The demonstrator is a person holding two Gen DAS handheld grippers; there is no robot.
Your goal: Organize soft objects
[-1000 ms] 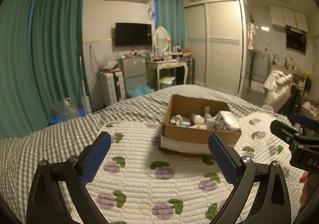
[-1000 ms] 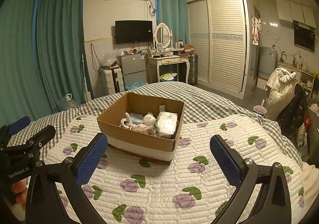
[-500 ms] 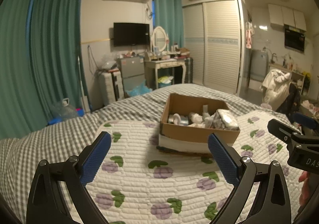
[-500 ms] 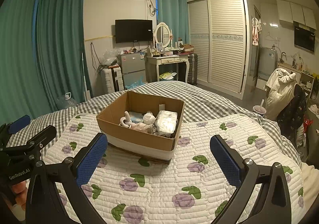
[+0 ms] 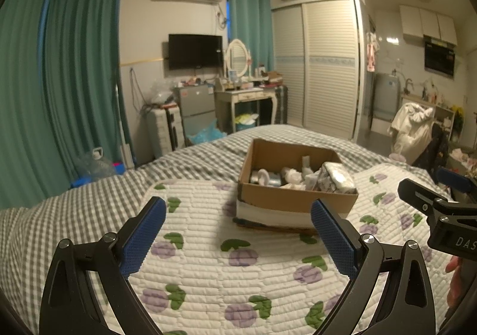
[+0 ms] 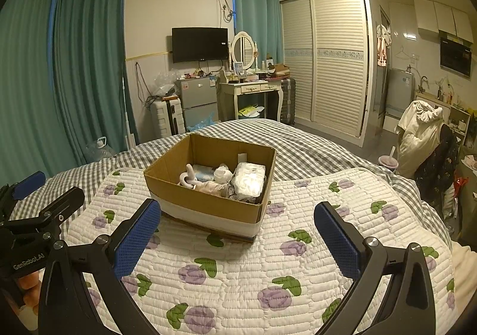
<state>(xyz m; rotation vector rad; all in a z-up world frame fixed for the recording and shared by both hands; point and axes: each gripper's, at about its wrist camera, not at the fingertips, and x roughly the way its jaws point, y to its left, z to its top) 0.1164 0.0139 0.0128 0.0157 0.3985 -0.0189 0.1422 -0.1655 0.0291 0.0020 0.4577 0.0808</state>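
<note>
An open cardboard box (image 5: 293,199) (image 6: 205,200) stands on a white quilt with purple flowers (image 5: 226,269) (image 6: 238,269) on the bed. In it lie several soft items: a white plastic-wrapped pack (image 6: 249,181) (image 5: 338,178), a white looped item (image 6: 187,178) and crumpled cloths. My left gripper (image 5: 237,238) is open and empty, short of the box and to its left. My right gripper (image 6: 237,235) is open and empty, just in front of the box. Each gripper shows at the edge of the other's view.
A grey checked bedspread (image 5: 74,209) covers the bed around the quilt. Beyond the bed stand a dressing table (image 6: 253,93), a small fridge (image 6: 196,102), a suitcase (image 6: 167,120) and a wardrobe (image 6: 328,60). A chair with clothes (image 6: 423,132) is at the right.
Both grippers have drifted slightly; the box sits a little further left in the left wrist view. Both stay open and empty.
</note>
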